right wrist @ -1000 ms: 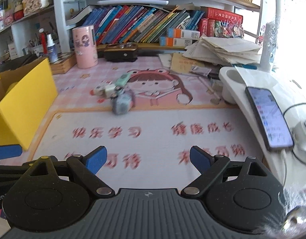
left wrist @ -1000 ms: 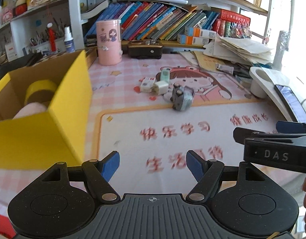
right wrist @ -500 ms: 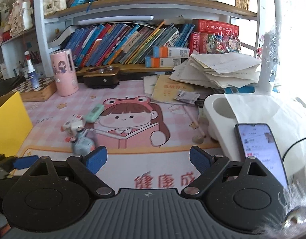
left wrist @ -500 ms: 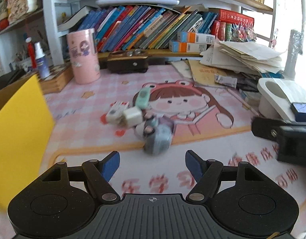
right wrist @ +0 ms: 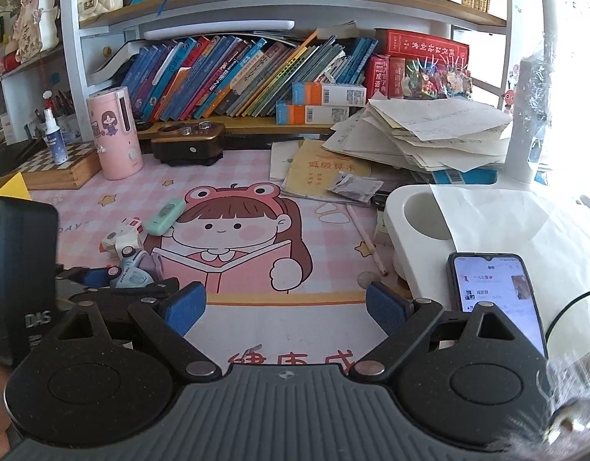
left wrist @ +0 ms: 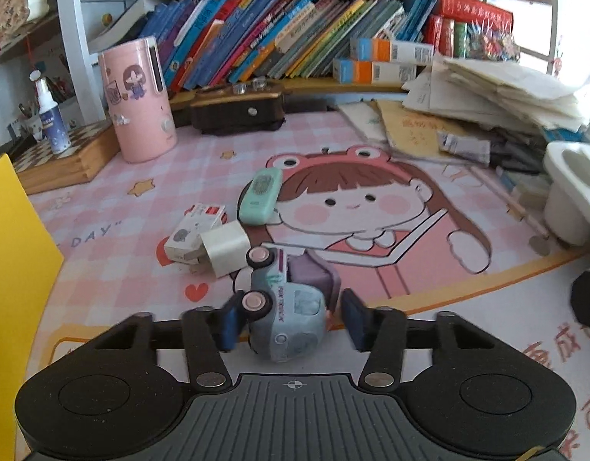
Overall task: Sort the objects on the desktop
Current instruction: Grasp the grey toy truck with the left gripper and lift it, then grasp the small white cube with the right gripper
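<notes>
A small grey-blue toy car [left wrist: 287, 315] lies on its side on the pink cartoon desk mat [left wrist: 372, 269]. My left gripper [left wrist: 291, 320] straddles the car and its jaws are closing. The left pad [left wrist: 229, 322] touches a wheel, while a thin gap still shows at the right pad [left wrist: 352, 324]. Just beyond the car lie a white cube [left wrist: 226, 247], a small white box [left wrist: 195, 232] and a mint green case [left wrist: 260, 196]. In the right wrist view the toy car [right wrist: 131, 272] sits at the left. My right gripper [right wrist: 285, 305] hovers open over the mat, holding nothing.
A yellow box [left wrist: 14, 269] stands at the left edge. A pink canister [left wrist: 137, 100], a wooden chessboard box [left wrist: 64, 157] and a dark case [left wrist: 237, 111] line the back under the bookshelf. On the right are stacked papers [right wrist: 429, 134], a white stand [right wrist: 421, 223] and a lit phone [right wrist: 494, 296].
The left gripper moved away from the yellow box and down onto the toy car, and its jaws narrowed around it. The right gripper's view shifted right, toward the phone.
</notes>
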`<state>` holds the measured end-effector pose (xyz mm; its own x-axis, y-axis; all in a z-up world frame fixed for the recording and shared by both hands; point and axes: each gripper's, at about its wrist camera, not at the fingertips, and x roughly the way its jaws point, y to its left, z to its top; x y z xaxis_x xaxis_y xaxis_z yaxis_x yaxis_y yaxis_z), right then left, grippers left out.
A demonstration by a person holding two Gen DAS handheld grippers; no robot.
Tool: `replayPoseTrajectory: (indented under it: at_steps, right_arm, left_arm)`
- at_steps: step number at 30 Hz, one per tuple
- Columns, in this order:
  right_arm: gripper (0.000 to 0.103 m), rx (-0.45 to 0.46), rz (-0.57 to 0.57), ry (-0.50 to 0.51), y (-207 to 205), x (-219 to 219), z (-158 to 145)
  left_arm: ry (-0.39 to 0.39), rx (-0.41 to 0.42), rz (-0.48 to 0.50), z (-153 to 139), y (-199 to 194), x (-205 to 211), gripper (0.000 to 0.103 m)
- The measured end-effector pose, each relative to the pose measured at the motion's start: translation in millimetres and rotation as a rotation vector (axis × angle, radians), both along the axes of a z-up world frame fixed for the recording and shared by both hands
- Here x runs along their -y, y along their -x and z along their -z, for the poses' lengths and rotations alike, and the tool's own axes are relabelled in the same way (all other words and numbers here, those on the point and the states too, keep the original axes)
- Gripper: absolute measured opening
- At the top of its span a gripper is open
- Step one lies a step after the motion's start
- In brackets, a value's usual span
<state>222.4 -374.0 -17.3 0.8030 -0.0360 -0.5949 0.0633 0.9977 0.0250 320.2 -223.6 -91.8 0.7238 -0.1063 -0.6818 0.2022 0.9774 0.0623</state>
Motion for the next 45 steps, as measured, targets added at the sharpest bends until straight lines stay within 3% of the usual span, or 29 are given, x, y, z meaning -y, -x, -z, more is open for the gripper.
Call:
replayPoseTrajectory:
  at_steps: [13, 17, 20, 27, 33, 37, 45]
  right_arm:
    - [0.090, -0.040, -0.128, -0.046, -27.1, -24.8, 10.8]
    - [0.090, -0.038, -0.210, -0.055, -44.4, -47.4, 17.8]
    - [0.088, -0.023, -0.296, -0.054, -63.2, -68.3, 24.8]
    - [0.088, -0.026, -0.431, 0.013, -110.2, -125.4, 53.9]
    - [0.071, -0.037, -0.429, 0.040, -140.0, -149.8, 73.2]
    - [0.040, -0.034, -0.418, 0.037, -145.7, -150.4, 76.5]
    - [0.040, -0.018, -0.396, -0.007, -126.6, -138.8, 67.5]
  left_arm:
    - [0.135, -0.006, -0.158, -43.4, 51.9, -76.5, 0.043]
    - [0.084, 0.012, -0.178, -53.1, 76.1, -97.0, 0.043]
    - [0.091, 0.019, -0.209, -60.0, 93.4, -111.8, 0.043]
    - [0.027, 0.031, -0.232, -69.3, 122.4, -124.2, 0.043]
    - [0.047, 0.025, -0.265, -73.4, 137.6, -131.4, 0.043]
    - [0.049, 0.027, -0.260, -76.1, 145.2, -133.4, 0.043]
    - [0.074, 0.045, -0.223, -77.8, 148.4, -135.9, 0.043]
